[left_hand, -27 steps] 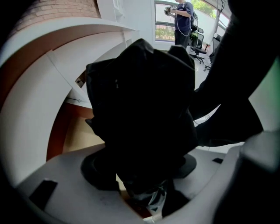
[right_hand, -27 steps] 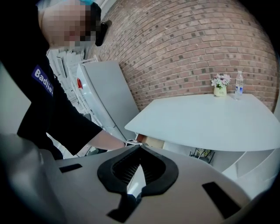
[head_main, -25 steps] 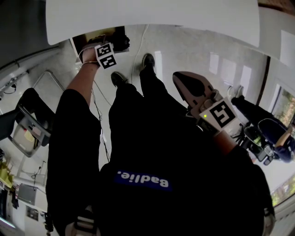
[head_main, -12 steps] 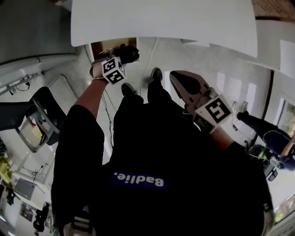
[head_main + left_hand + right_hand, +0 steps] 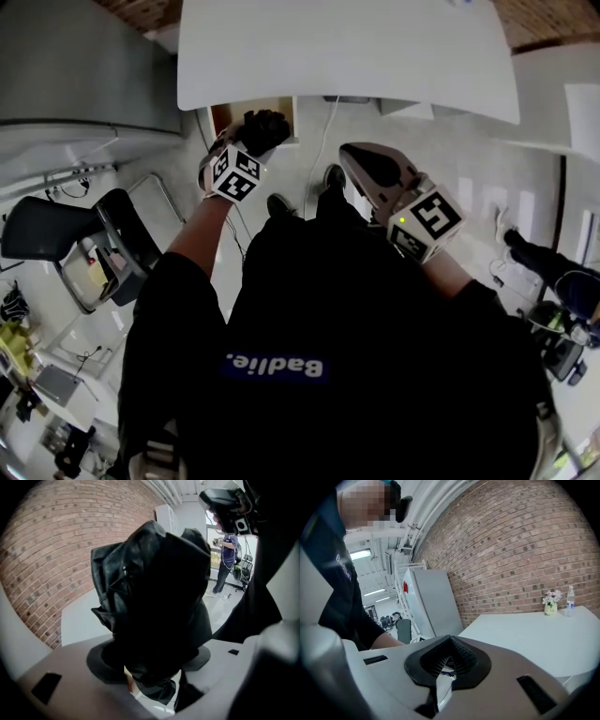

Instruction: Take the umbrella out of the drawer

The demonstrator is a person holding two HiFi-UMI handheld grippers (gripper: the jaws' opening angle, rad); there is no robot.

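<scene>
The black folded umbrella (image 5: pixel 263 127) hangs just in front of the white table's (image 5: pixel 347 47) near edge, above the open wooden drawer (image 5: pixel 234 111). My left gripper (image 5: pixel 246 148) is shut on it. In the left gripper view the umbrella (image 5: pixel 154 602) fills the middle, bunched fabric upright, with the left gripper (image 5: pixel 150 670) clamped round its lower part. My right gripper (image 5: pixel 361 161) hovers to the right over the floor, apart from the umbrella. In the right gripper view the right gripper (image 5: pixel 447 660) has its ridged pads together and nothing between them.
A grey cabinet (image 5: pixel 84 66) stands left of the table, with a black chair (image 5: pixel 56 234) nearer me. A small vase of flowers (image 5: pixel 551 603) and a bottle (image 5: pixel 570 599) stand on the table's far end. Another person (image 5: pixel 227 559) stands in the background.
The left gripper has come up out of the drawer with the umbrella in it and has rolled. The right gripper has risen too, staying shut.
</scene>
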